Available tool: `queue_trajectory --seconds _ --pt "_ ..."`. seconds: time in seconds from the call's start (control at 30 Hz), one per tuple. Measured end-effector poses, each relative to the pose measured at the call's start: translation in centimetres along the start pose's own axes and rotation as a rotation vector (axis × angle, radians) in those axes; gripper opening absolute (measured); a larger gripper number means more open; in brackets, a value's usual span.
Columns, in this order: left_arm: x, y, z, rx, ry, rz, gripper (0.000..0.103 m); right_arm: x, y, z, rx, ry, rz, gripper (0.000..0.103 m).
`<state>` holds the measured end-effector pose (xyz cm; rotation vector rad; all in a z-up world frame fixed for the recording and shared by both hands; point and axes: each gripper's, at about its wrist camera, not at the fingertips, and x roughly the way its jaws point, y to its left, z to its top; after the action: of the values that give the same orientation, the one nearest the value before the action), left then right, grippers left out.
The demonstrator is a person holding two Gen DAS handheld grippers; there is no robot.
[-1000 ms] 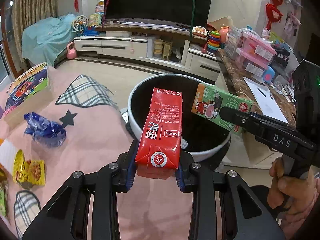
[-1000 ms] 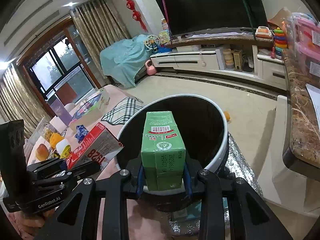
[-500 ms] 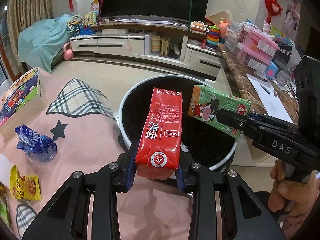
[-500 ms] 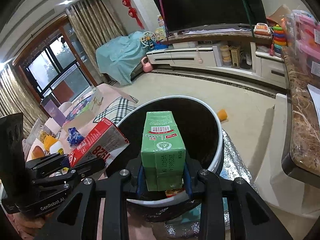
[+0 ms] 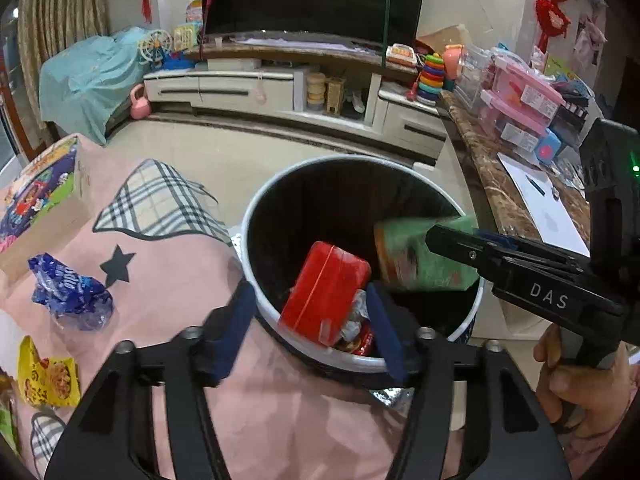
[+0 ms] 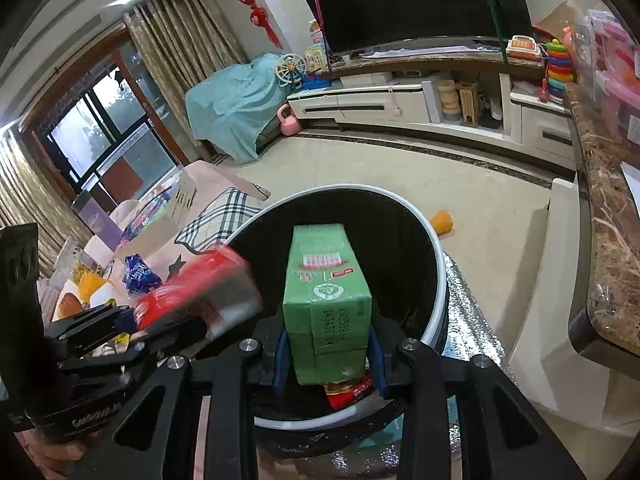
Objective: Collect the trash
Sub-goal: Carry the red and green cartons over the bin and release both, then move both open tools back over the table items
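A white-rimmed black trash bin (image 5: 256, 240) stands at the edge of the pink table. My left gripper (image 5: 310, 328) is open over the bin's near rim; a red carton (image 5: 324, 292), blurred, is falling into the bin between its fingers. The red carton also shows blurred in the right wrist view (image 6: 200, 288). My right gripper (image 6: 328, 356) has its jaws slightly apart around a green carton (image 6: 324, 296) that tips over the bin (image 6: 438, 280); whether they grip it is unclear. The green carton shows blurred in the left wrist view (image 5: 424, 256).
On the pink tablecloth (image 5: 168, 264) lie a blue wrapper (image 5: 68, 292), a yellow snack packet (image 5: 44, 372) and a colourful box (image 5: 40, 196). A marble counter (image 5: 492, 184) with pink boxes stands to the right. Crumpled trash (image 5: 352, 328) lies in the bin.
My left gripper has opened and let go of the red carton, which drops into the bin. The right gripper's jaws have loosened and the green carton has tilted forward over the bin.
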<state>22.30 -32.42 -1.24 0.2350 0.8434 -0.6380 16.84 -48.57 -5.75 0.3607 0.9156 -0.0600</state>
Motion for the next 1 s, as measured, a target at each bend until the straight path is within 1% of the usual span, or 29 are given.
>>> queue_trajectory --seconds 0.13,0.23,0.3,0.4,0.57,0.67,0.77,1.0 --pt "-0.9 0.7 -0.5 -0.024 -0.014 -0.002 0.062 -0.4 0.0 -0.1 0.015 -0.01 0.005 0.041" --pt "-1.7 1.7 -1.4 -0.062 -0.024 -0.003 0.064 -1.0 0.4 -0.1 0.021 -0.026 0.017 0.048" --pt "-2.2 2.2 -2.1 -0.085 -0.028 0.001 0.064 -1.5 0.9 -0.2 0.018 -0.04 0.027 0.06" --pt "-3.2 3.5 -3.7 -0.128 -0.034 0.011 0.065 -2.2 2.0 -0.5 0.01 -0.056 0.048 0.069" --pt "-4.8 6.0 -6.3 -0.21 -0.042 0.036 0.065 -2.9 4.0 -1.4 -0.001 -0.07 0.086 0.075" --pt "-5.8 7.5 -8.0 -0.256 -0.045 0.063 0.066 -2.8 5.8 -2.2 -0.021 -0.062 0.116 0.077" --pt "-6.9 9.4 -9.9 -0.324 -0.057 0.082 0.066 -2.5 7.6 -3.1 -0.039 -0.047 0.146 0.079" --pt "-8.7 13.2 -13.6 -0.413 -0.054 0.137 0.066 -1.0 11.5 -5.4 -0.068 0.01 0.208 0.081"
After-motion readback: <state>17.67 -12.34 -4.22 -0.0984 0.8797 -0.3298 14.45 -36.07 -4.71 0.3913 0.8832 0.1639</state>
